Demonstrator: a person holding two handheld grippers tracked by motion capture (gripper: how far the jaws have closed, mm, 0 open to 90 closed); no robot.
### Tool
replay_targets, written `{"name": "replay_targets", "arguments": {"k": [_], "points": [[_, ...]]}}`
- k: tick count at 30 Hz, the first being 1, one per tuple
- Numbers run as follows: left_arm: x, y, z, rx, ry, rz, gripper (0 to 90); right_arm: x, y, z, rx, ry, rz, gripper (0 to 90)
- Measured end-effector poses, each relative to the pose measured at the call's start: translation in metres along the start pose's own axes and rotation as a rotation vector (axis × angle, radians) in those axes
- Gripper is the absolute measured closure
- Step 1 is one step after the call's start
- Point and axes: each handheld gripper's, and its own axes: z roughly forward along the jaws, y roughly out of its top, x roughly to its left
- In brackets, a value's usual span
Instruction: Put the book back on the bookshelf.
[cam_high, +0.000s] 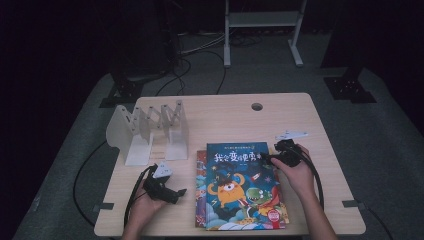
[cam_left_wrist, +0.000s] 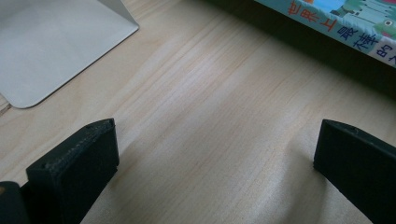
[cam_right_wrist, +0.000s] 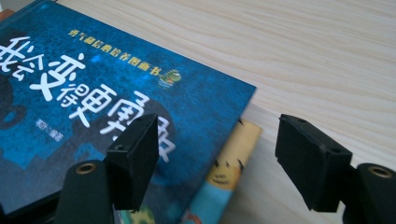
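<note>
Dark surroundings enclose a pale wooden table (cam_high: 300, 120) on a grey floor mat, with a white frame and trailing cables on the floor behind it.

Far left on the table stands a white folding book rack (cam_high: 150, 131), upright, its dividers fanned out; its flat foot shows again at the upper left of the left gripper view.

Just in front of the rack and apart from it, the left gripper (cam_high: 172, 192) lies low over bare wood, held in the person's left hand (cam_high: 145, 202). Its jaws stand wide apart in the left gripper view, with nothing but tabletop between them.

Centre: a stack of picture books lies flat. The top book (cam_high: 240, 187) has a dark blue cover with white characters and cartoon monsters. An orange-edged lower book (cam_high: 201, 165) protrudes along the stack's left side.

Right of centre, the right gripper (cam_high: 270, 159) sits at the top book's upper right corner, held in the right hand (cam_high: 295, 175). Its jaws are parted, straddling that corner above the cover; the pads do not press on the book.
</note>
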Motion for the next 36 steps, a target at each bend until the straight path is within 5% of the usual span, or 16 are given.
{"name": "replay_targets", "arguments": {"k": [9, 14, 21, 36], "points": [[0.004, 0.005, -0.006, -0.007, -0.018, -0.003, 0.0, 0.003, 0.005, 0.014, 0.02, 0.076, 0.026, 30.2], [0.006, 0.013, -0.014, -0.037, -0.025, -0.005, 0.0, 0.004, 0.008, 0.016, 0.036, 0.08, 0.031, 29.4], [0.008, 0.025, -0.019, -0.067, -0.049, -0.002, 0.0, 0.008, 0.016, 0.023, 0.053, 0.105, -0.001, 29.6], [0.003, 0.055, -0.012, -0.087, -0.052, 0.04, 0.0, 0.045, 0.047, 0.052, 0.096, 0.163, -0.114, 30.0]]}}
